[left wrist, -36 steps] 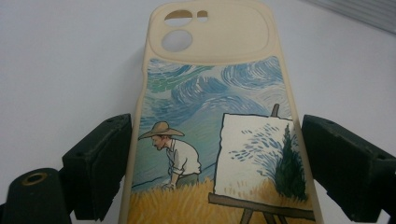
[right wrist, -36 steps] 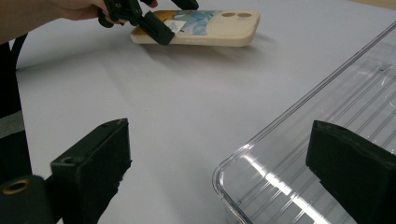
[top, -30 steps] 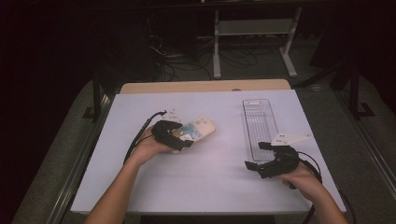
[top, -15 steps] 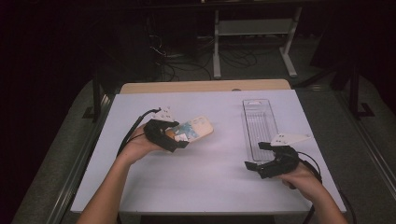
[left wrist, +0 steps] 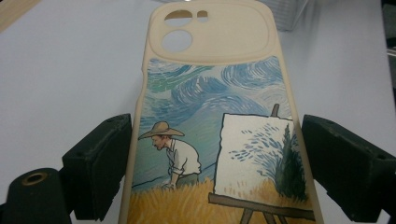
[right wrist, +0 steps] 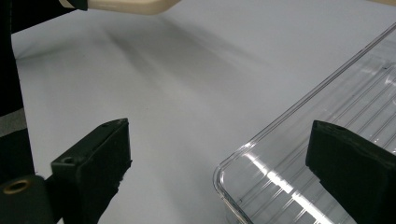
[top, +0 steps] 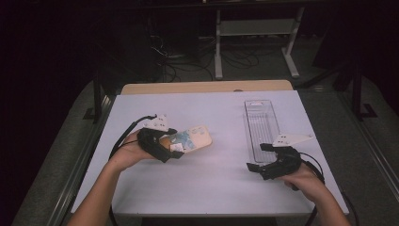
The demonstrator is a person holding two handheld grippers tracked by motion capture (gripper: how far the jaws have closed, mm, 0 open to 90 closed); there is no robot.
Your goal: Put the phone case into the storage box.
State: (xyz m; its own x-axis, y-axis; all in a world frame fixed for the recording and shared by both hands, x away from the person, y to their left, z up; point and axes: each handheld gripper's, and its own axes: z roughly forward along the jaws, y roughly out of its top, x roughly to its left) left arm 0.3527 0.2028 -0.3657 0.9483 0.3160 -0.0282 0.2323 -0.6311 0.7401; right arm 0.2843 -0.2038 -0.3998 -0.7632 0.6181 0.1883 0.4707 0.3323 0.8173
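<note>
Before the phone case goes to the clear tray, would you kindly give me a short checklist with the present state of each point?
1. Phone case sits between the jaws of the left hand-held gripper: ok.
2. Jaws press firmly on the case's edges: cannot tell; a slight gap seems to show at the right jaw in the left gripper view.
3. Case lifted off the table: ok, the right gripper view shows its shadow beneath it.
4. Clear tray holds nothing: ok.
5. Right hand-held gripper open at the tray's near end: ok.
</note>
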